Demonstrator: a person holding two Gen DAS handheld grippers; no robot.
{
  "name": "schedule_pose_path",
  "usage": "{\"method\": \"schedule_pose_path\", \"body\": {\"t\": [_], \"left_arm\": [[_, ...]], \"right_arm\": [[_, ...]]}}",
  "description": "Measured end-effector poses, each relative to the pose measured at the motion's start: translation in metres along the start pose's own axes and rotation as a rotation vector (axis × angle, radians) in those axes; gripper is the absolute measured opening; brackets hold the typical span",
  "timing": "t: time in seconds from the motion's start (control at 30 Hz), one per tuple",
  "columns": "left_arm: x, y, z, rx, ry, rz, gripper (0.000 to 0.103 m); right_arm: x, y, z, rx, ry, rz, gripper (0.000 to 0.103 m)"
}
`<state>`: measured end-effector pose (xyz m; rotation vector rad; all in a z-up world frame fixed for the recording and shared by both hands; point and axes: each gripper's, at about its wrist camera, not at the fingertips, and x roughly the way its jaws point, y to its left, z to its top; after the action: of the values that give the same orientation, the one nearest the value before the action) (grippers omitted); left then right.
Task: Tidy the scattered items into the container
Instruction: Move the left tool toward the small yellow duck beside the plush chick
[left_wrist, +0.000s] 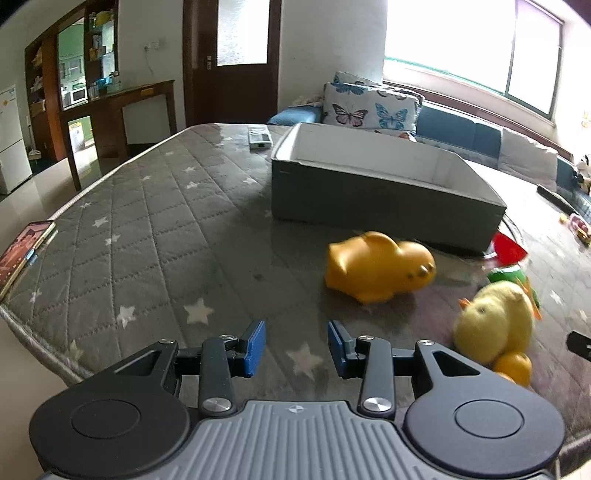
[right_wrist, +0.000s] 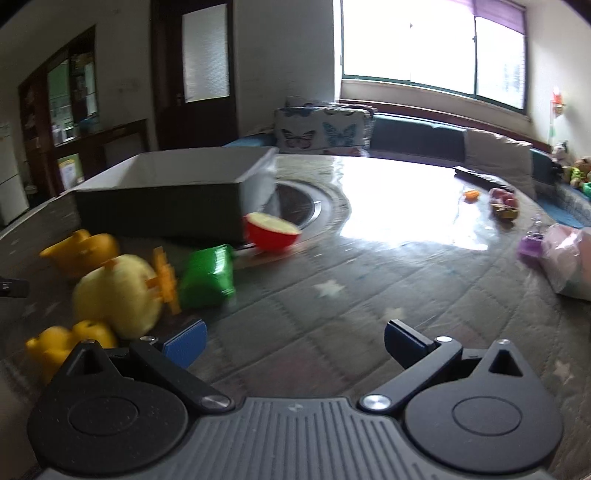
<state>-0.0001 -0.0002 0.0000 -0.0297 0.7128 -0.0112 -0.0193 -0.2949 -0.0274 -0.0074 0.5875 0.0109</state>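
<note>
Toys sit loose on the quilted table, all outside the grey box (left_wrist: 388, 192) at upper centre: orange duck (left_wrist: 376, 267) centre-right, yellow plush chick (left_wrist: 493, 326) lower right, green block (right_wrist: 208, 277) and red apple half (right_wrist: 271, 232) beside it. What I see of the box interior is bare. My left gripper (left_wrist: 296, 349) is parted, gripping nothing; my right gripper (right_wrist: 295, 341) is spread wider, also carrying nothing.

The left gripper (left_wrist: 296, 347) hangs low over the star-quilted table (left_wrist: 155, 236), its blue pads parted with nothing between them. The grey box (left_wrist: 369, 192) sits beyond it, open-topped and white inside. Just in front of the box lies an orange toy (left_wrist: 376, 267); a yellow plush chick (left_wrist: 493, 326) is nearer the gripper, and a red piece (left_wrist: 509, 249) touches the box's corner.
</note>
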Motion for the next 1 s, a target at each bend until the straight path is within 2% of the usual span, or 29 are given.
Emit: {"method": "schedule_pose_path", "body": {"t": [0.1, 0.2, 0.27, 0.33, 0.4, 0.47, 1.0], "left_arm": [[0.000, -0.001, 0.000, 0.004, 0.001, 0.005, 0.040], [-0.008, -0.021, -0.014, 0.074, -0.025, 0.031, 0.040], [-0.015, -0.029, -0.022, 0.080, -0.021, 0.011, 0.040], [-0.015, -0.019, -0.022, 0.052, 0.007, -0.028, 0.040], [-0.016, -0.022, -0.025, 0.059, 0.030, -0.037, 0.040], [-0.017, -0.024, -0.028, 0.069, 0.040, -0.044, 0.040], [-0.027, -0.041, -0.043, 0.145, 0.077, -0.093, 0.040]], "right_arm": [[-0.003, -0.003, -0.001, 0.010, 0.002, -0.007, 0.103], [-0.013, -0.002, -0.007, -0.003, 0.002, -0.019, 0.103], [-0.011, 0.008, -0.005, -0.034, 0.036, -0.025, 0.103], [-0.010, 0.034, -0.009, -0.046, 0.035, -0.024, 0.103], [-0.014, 0.049, -0.014, -0.036, 0.025, 0.004, 0.103], [-0.019, 0.032, -0.018, -0.012, 0.024, 0.057, 0.103], [-0.049, 0.063, -0.029, -0.054, 0.082, 0.136, 0.103]]}}
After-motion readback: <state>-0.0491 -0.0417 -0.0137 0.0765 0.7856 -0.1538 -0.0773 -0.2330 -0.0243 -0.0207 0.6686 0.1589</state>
